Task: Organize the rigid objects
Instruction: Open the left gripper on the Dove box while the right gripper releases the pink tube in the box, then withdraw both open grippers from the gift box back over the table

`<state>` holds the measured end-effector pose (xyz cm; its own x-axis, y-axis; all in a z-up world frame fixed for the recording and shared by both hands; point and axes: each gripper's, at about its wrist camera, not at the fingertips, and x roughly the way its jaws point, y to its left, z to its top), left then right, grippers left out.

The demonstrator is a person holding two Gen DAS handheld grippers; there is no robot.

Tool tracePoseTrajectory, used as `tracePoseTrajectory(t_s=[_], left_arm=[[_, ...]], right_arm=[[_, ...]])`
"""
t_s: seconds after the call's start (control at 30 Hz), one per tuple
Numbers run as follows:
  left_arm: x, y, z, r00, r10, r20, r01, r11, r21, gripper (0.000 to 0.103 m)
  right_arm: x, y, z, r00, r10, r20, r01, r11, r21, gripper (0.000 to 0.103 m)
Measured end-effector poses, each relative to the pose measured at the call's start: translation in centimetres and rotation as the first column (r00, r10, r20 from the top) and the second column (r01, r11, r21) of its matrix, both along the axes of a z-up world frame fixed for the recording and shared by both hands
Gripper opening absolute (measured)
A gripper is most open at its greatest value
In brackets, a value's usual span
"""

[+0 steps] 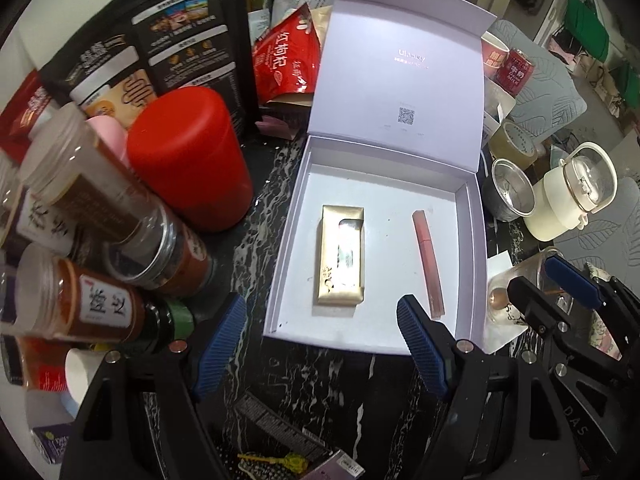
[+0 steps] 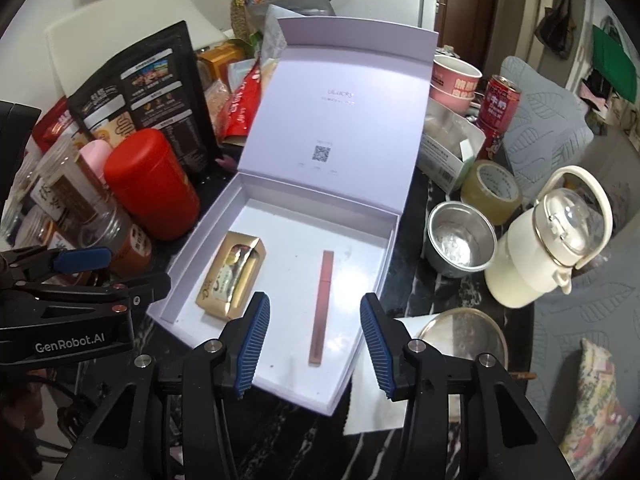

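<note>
A white open box (image 1: 288,216) (image 2: 188,256) lies on the dark marble table, lid standing up behind it. Inside lie a gold chocolate packet (image 1: 341,256) (image 2: 232,274) on the left and a slim reddish-brown lipstick tube (image 1: 429,262) (image 2: 321,306) on the right. My left gripper (image 1: 320,328) is open and empty, hovering over the box's near edge. My right gripper (image 2: 314,326) is open and empty, its fingers either side of the tube's near end, above it. The right gripper also shows at the right of the left wrist view (image 1: 556,280), the left one at the left of the right wrist view (image 2: 92,268).
Left of the box stand a red canister (image 1: 188,156) (image 2: 150,182), several spice jars (image 1: 92,196) and a black snack bag (image 1: 160,48). Right of it are a metal cup (image 2: 460,244), a tape roll (image 2: 492,192), a cream kettle (image 2: 548,236), a red can (image 2: 498,112) and a glass dish (image 2: 460,340).
</note>
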<state>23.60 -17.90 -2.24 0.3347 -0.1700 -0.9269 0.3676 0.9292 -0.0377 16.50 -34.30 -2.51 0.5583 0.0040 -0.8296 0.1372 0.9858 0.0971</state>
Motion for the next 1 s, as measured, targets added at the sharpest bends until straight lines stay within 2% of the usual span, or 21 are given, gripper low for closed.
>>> tracePoseTrajectory(t_s=[0.1,0.47,0.63,0.83,1.0], left_arm=[[-1.1,1.0,0.5,1.0,0.015,0.004,-0.015,1.0,0.0,0.078],[-5.0,4.8,0.8,0.995,0.097,-0.008,-0.097,0.995,-0.002,0.078],[-7.1,6.5,0.4,0.991,0.132,-0.033,-0.133,0.991,-0.026,0.078],[-9.7,8.8,0.1,0.978,0.203,-0.051,-0.205,0.978,-0.038,0.078],[-11.8,10.6,0.4,0.964,0.266,-0.029,-0.266,0.964,-0.024,0.078]], right_arm=[[-0.9,0.7,0.3,1.0,0.016,0.006,-0.016,1.0,0.003,0.051],[-4.5,2.5,0.6,0.999,0.053,0.008,-0.053,0.998,0.023,0.054],[-6.1,3.5,0.7,0.996,0.085,0.015,-0.085,0.996,0.033,0.062],[-7.6,5.3,0.2,0.99,0.143,0.006,-0.143,0.989,0.047,0.063],[-8.6,6.7,-0.2,0.981,0.194,0.002,-0.194,0.978,0.072,0.063]])
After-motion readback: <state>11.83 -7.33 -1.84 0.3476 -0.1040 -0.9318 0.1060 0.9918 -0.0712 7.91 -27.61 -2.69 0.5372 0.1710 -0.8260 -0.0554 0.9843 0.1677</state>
